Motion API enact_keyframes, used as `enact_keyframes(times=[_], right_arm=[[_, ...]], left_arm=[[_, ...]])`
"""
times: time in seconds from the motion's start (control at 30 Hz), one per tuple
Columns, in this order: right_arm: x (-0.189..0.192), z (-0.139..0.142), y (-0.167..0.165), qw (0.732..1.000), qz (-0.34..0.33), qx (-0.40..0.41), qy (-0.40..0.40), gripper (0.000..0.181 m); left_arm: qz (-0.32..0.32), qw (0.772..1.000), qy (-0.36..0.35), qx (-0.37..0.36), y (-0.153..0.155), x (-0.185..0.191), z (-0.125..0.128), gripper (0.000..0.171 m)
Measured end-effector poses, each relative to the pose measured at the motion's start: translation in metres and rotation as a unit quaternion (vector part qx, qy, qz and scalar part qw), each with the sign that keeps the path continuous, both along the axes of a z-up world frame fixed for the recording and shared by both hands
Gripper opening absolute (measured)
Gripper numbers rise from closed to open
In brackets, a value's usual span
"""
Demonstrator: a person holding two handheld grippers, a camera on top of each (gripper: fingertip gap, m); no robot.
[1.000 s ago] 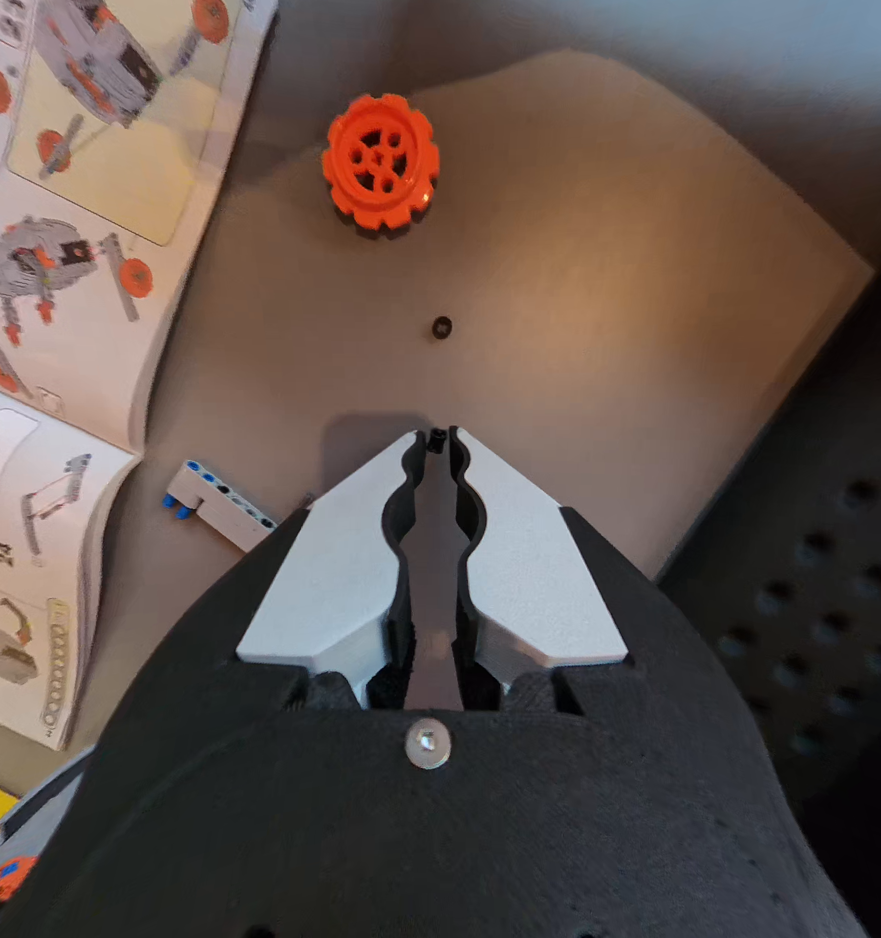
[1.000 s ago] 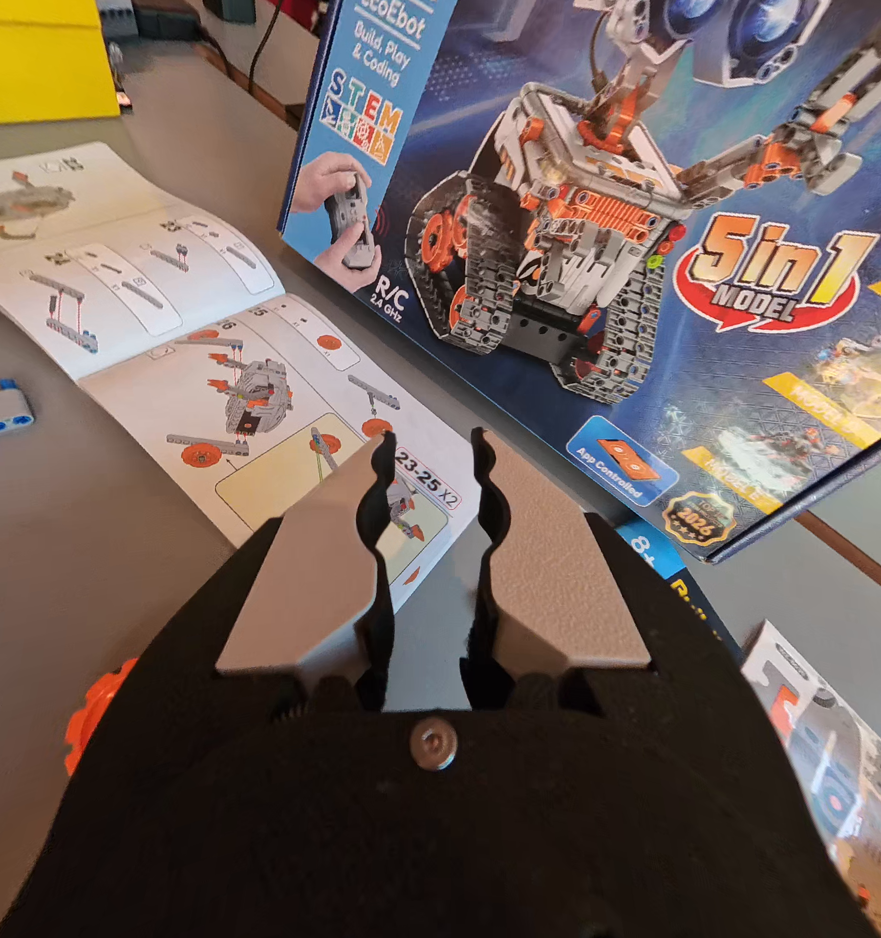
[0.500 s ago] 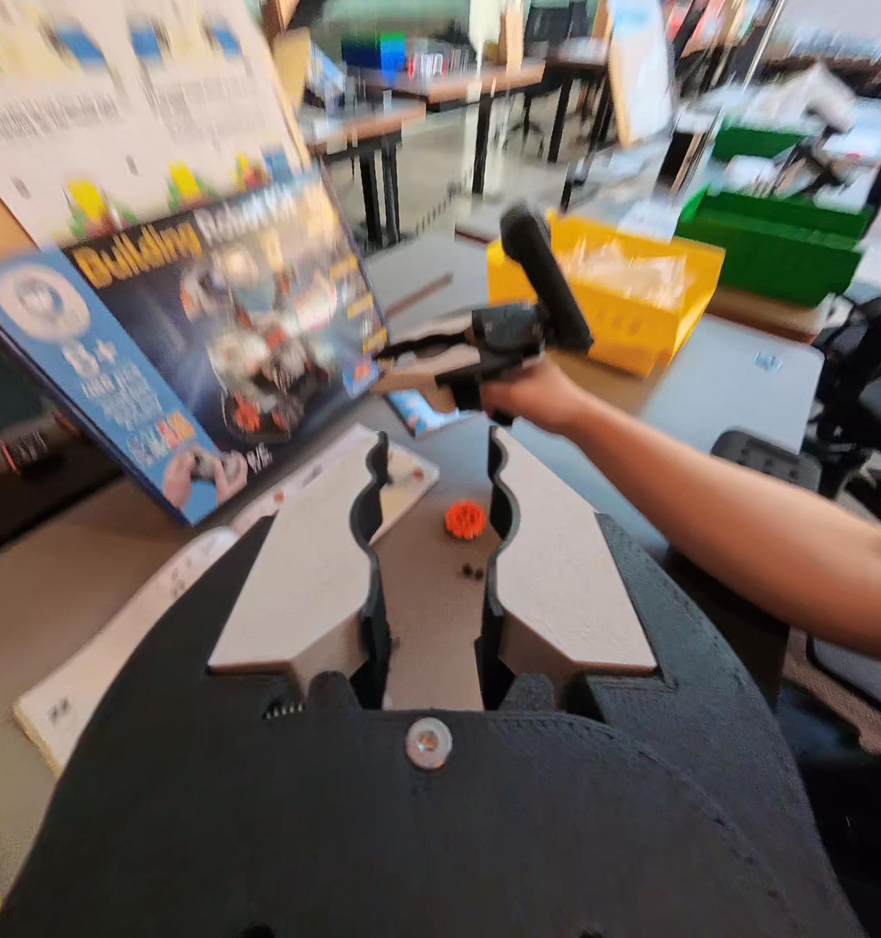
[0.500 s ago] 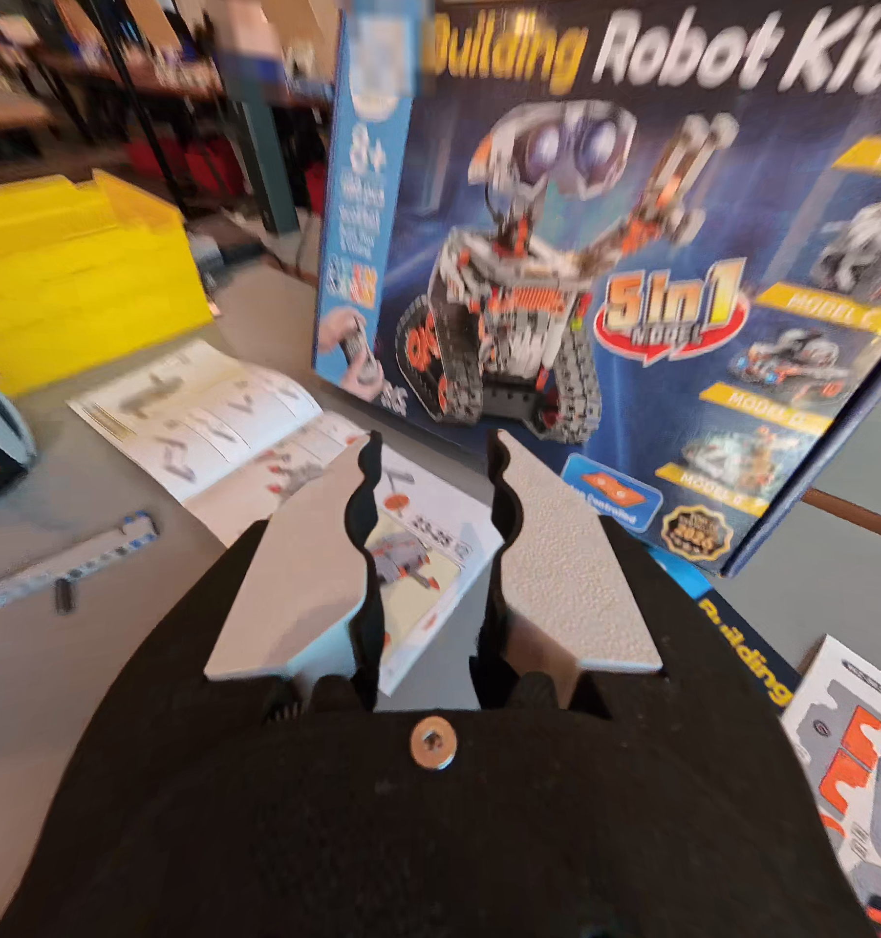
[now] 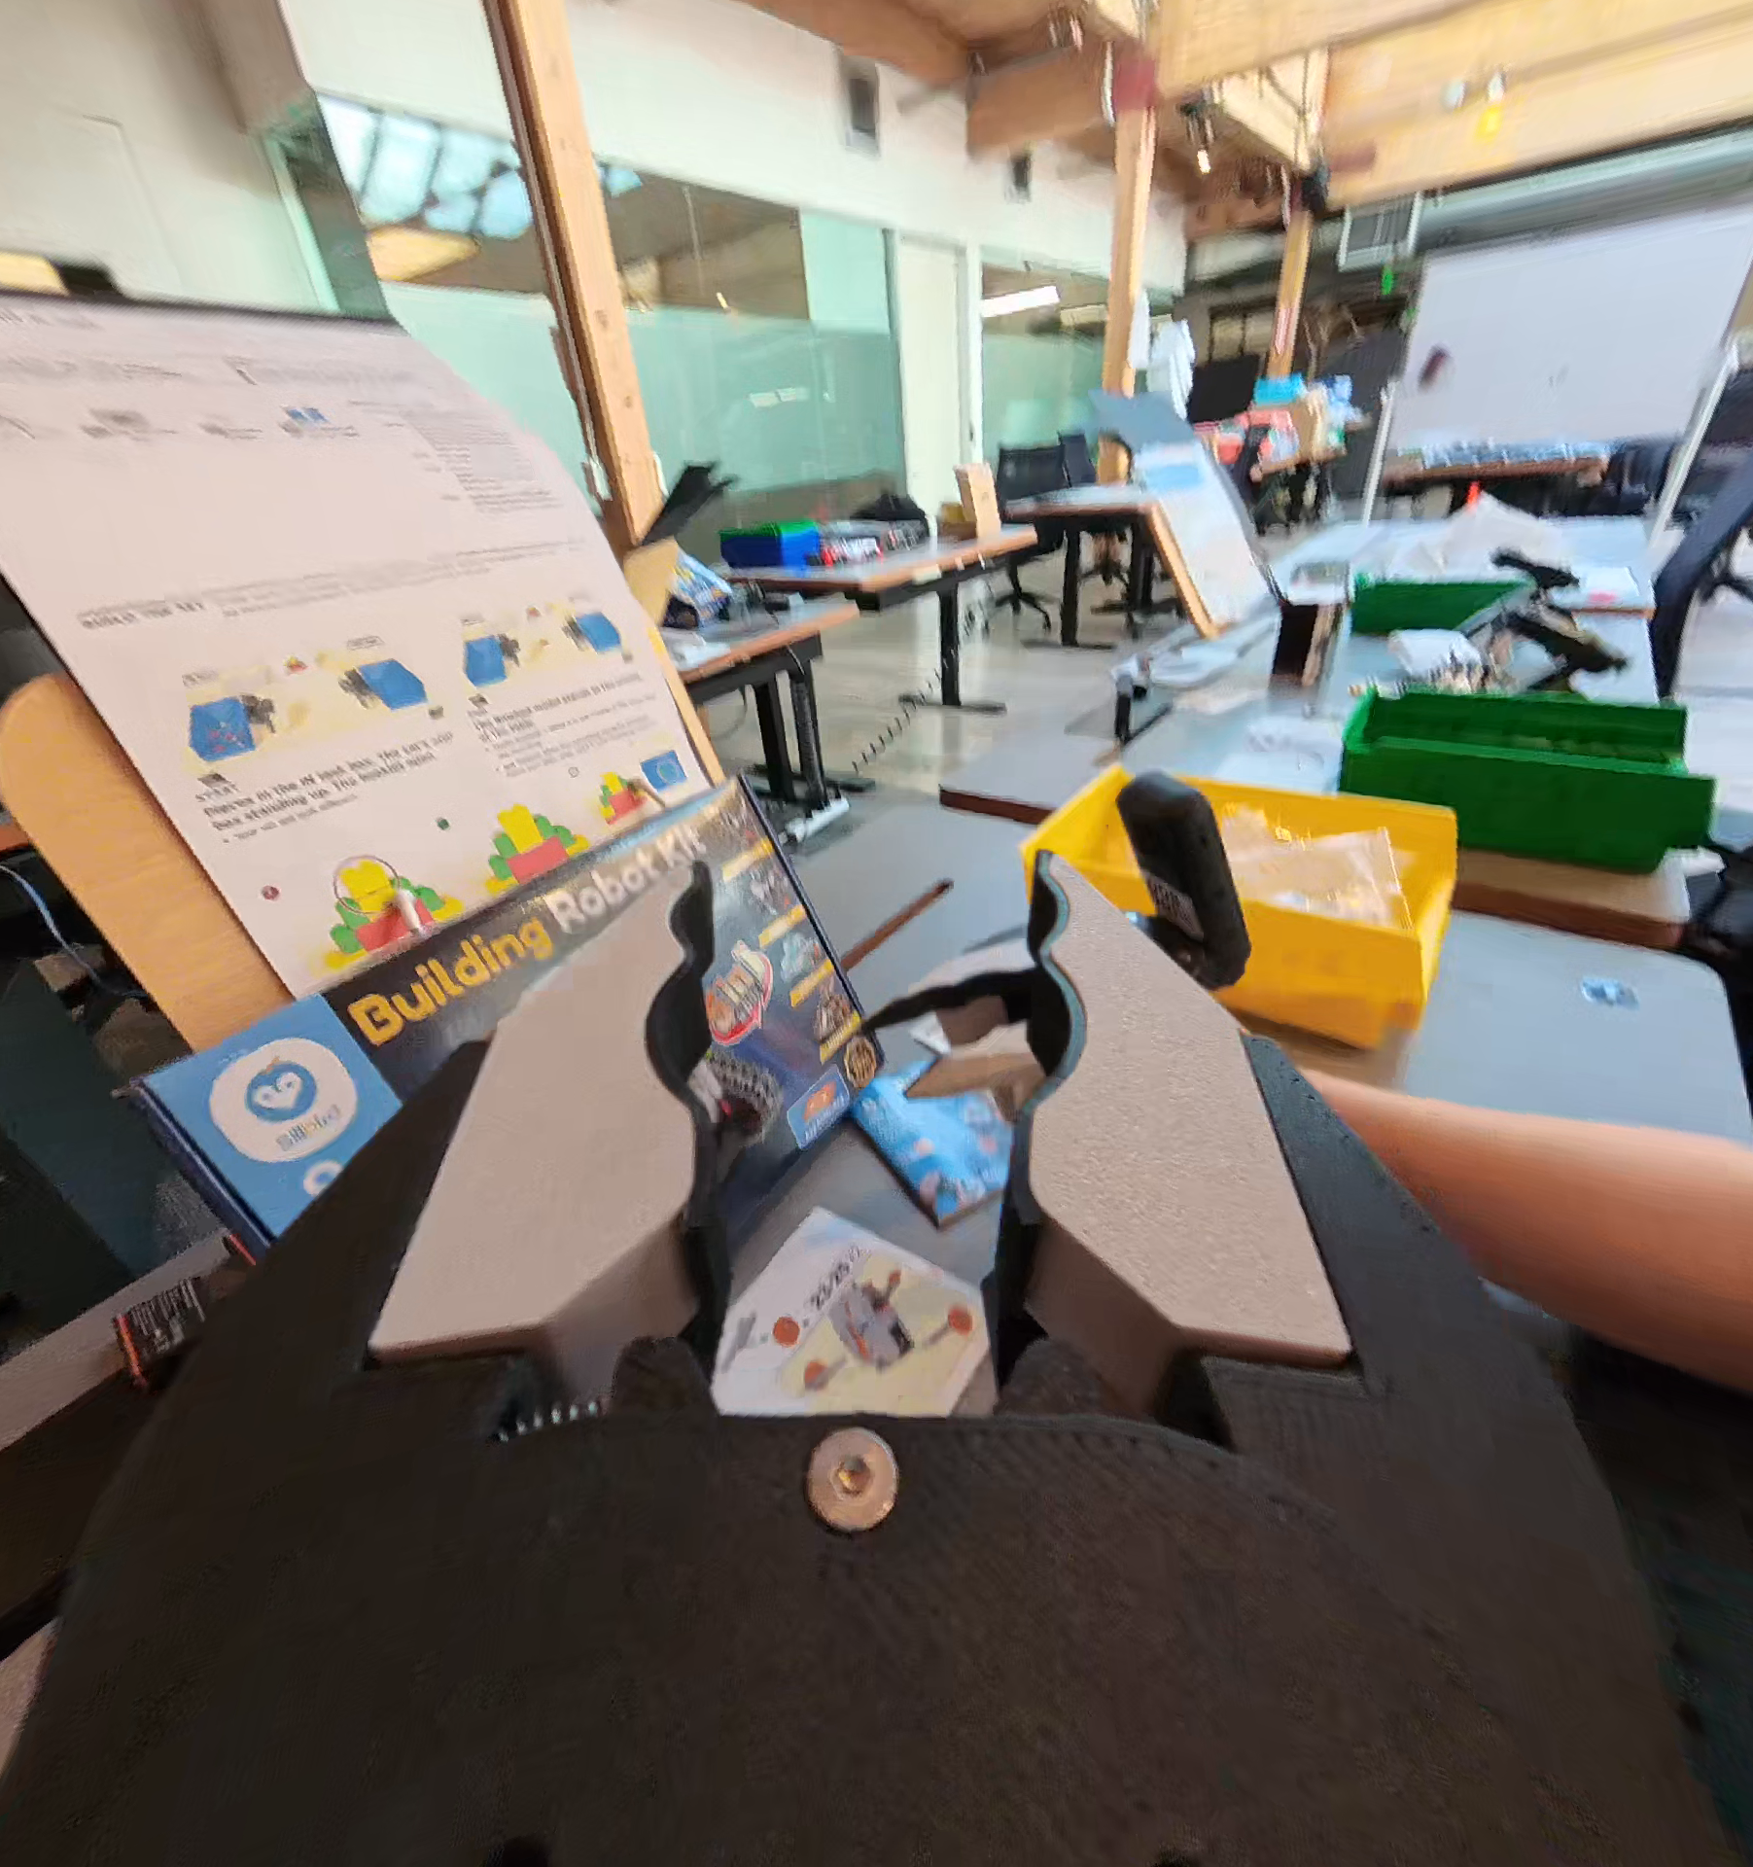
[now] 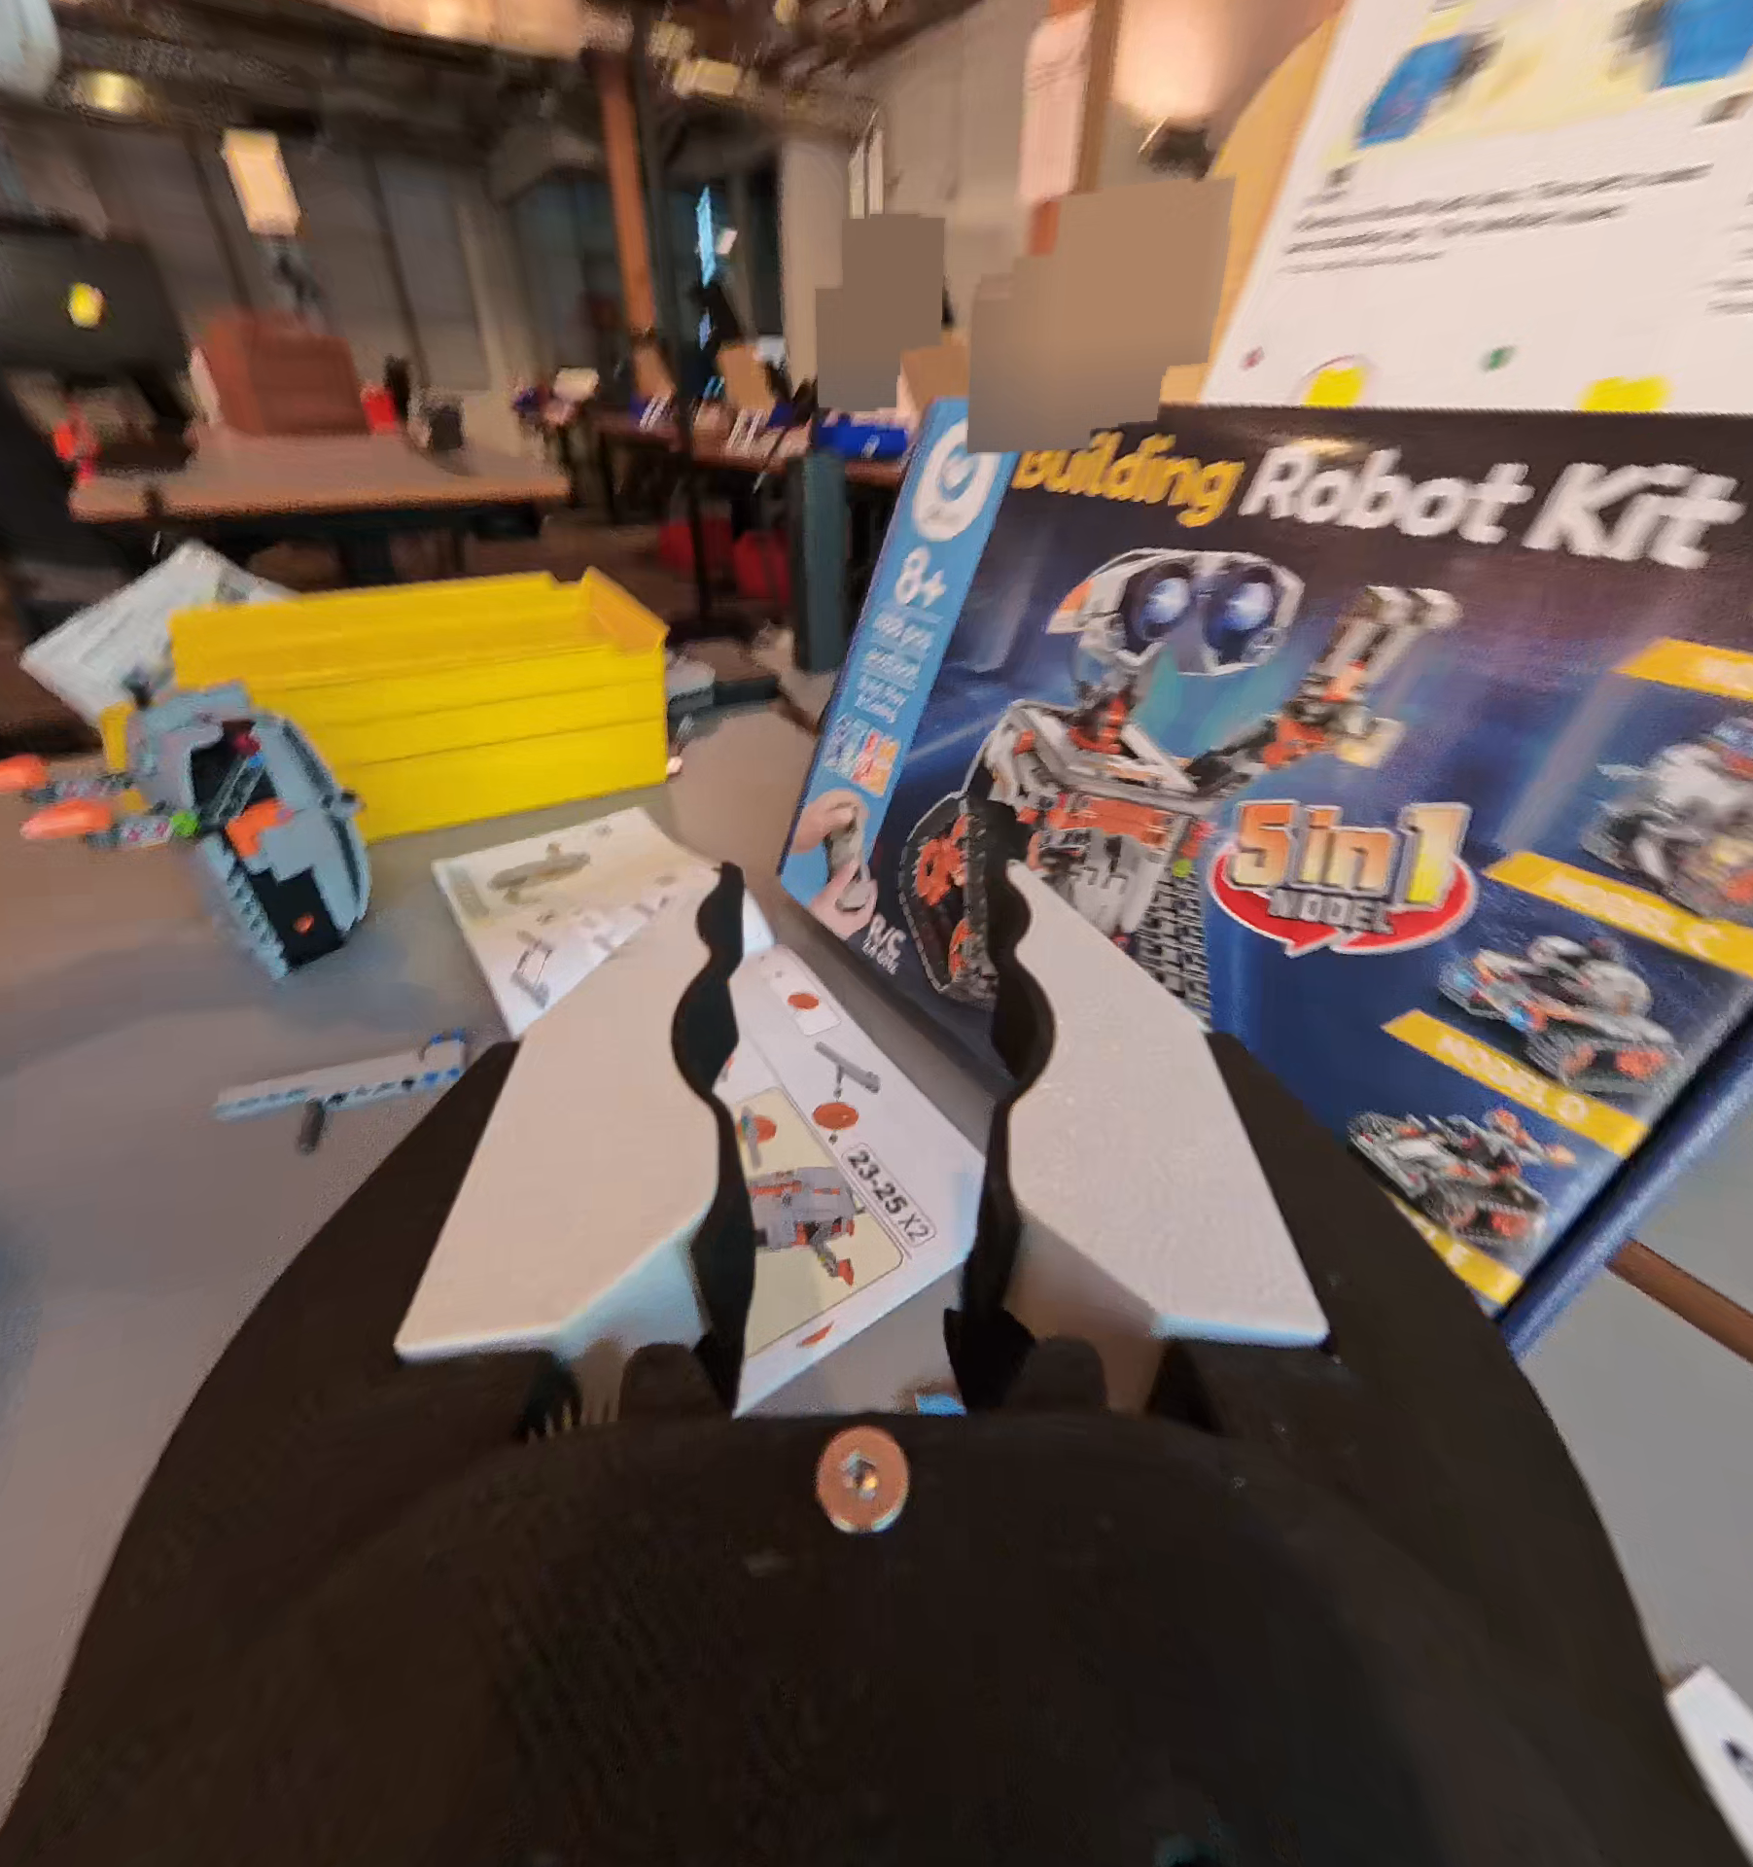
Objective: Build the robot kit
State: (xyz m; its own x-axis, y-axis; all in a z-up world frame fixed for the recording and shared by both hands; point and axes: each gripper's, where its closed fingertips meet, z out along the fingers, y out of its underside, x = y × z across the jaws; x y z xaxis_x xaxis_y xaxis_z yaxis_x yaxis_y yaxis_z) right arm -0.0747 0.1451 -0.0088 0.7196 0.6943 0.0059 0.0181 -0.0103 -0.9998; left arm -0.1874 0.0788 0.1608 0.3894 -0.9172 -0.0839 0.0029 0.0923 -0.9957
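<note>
- Left wrist view: my left tongs (image 5: pixel 857 945) are raised off the tabletop (image 5: pixel 1518 1020) with a wide gap between the two fingers and nothing gripped.
- Through that gap I see the robot kit box (image 5: pixel 508 970), propped on edge and leaning back, probably so its front can be read.
- A large printed sheet (image 5: pixel 286 606) on a wooden board stands behind the box.
- The open instruction booklet (image 5: pixel 852 1323) lies flat just below my fingers, with a small blue leaflet (image 5: pixel 938 1147) beyond it.
- My right tongs (image 5: pixel 973 995) show farther off, held by a bare forearm (image 5: pixel 1559 1243), in front of a yellow bin (image 5: pixel 1306 960); a green bin (image 5: pixel 1518 778) sits behind.
- Right wrist view: my right tongs (image 6: pixel 867 884) are likewise parted, empty and lifted clear of the tabletop (image 6: pixel 94 1162).
- The instruction booklet (image 6: pixel 832 1142) lies spread between the fingers, beside the tilted robot kit box (image 6: pixel 1357 859).
- To the left, well apart, sit a grey studded beam (image 6: pixel 347 1081), a half-built grey model (image 6: pixel 256 818) and stacked yellow trays (image 6: pixel 468 687).
</note>
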Motion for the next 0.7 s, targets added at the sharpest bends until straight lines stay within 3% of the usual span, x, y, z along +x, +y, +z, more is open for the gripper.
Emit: enact_keyframes(times=[0.1,0.23,0.3,0.37,0.47,0.7], right_arm=[[0.017,-0.004,0.010,0.996,-0.048,0.015,0.071,0.045],[0.027,-0.013,0.019,0.996,-0.079,-0.003,0.052,0.047],[0.028,-0.011,0.018,0.996,-0.089,0.014,0.025,0.028],[0.023,-0.013,0.015,0.997,-0.071,0.016,-0.014,0.000],[0.019,-0.021,0.015,0.997,-0.054,0.007,-0.054,0.000],[0.001,-0.049,0.020,0.996,-0.006,-0.034,-0.078,0.000]], left_arm=[[-0.005,1.000,0.026,-0.012,0.007,-0.002,-0.014,0.047],[0.011,0.999,0.021,-0.041,0.017,-0.014,-0.014,0.042],[0.004,0.999,0.020,-0.048,0.014,-0.020,-0.012,0.037],[0.016,0.998,0.025,-0.051,0.015,-0.029,-0.010,0.031],[0.042,0.997,0.017,-0.060,0.025,-0.045,-0.008,0.028],[0.014,0.992,0.011,-0.125,0.033,-0.047,-0.018,0.017]])
